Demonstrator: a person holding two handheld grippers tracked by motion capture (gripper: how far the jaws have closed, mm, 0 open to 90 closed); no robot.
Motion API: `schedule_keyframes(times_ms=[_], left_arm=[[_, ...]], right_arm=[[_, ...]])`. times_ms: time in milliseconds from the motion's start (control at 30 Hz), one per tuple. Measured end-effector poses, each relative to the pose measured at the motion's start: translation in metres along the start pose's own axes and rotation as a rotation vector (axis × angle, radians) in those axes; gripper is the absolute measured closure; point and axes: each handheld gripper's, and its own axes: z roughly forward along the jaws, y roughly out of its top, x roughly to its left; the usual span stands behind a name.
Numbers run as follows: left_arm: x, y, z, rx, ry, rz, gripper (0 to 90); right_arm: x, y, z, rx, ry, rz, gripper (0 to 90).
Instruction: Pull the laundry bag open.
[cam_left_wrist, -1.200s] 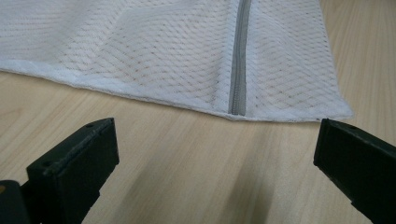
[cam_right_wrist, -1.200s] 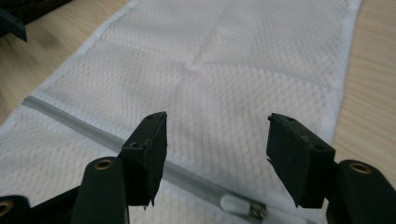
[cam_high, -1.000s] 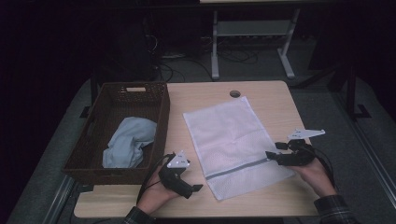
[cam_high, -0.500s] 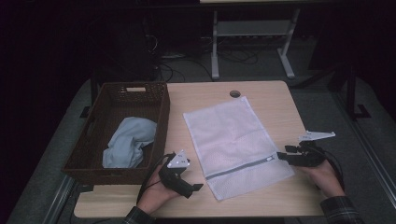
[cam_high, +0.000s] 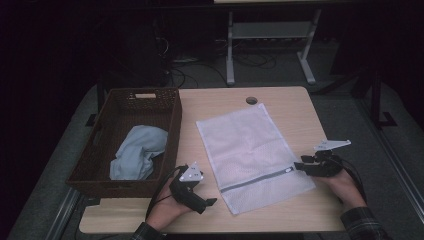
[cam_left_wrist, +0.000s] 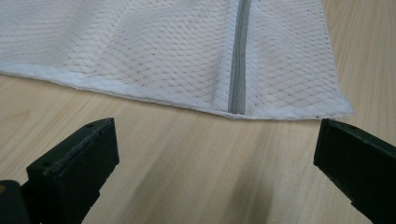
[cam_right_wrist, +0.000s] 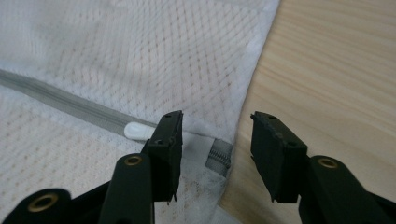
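The zip on the bag is still closed, and the right gripper is going for its pull.

From the left: a dark woven basket holds a light blue cloth. The left gripper waits with jaws wide apart, holding nothing. The white mesh zip bag lies flat mid-worktop. The right gripper has just been closing, jaws still apart around the bag's edge near the white zip pull.

tongs: 2 black jaws, brass rivets | grey triangular plate | black cable | plaid cuff
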Motion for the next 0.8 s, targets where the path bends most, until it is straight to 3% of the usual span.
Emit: schedule_keyframes(times_ms=[300, 633, 800], left_arm=[[0.0003, -0.0001, 0.0014, 0.009, 0.01, -0.005, 0.0], [0.0005, -0.0003, 0.0011, 0.005, 0.015, -0.004, 3.9], [0.0005, 0.0, 0.001, 0.004, 0.015, -0.004, 4.1]], right_arm=[[0.006, -0.0005, 0.0022, 0.017, -0.006, -0.04, 64.1], [0.0053, 0.0, 0.0013, 0.03, 0.032, -0.014, 83.5], [0.0048, -0.0004, 0.0018, 0.018, 0.041, 0.011, 85.3]])
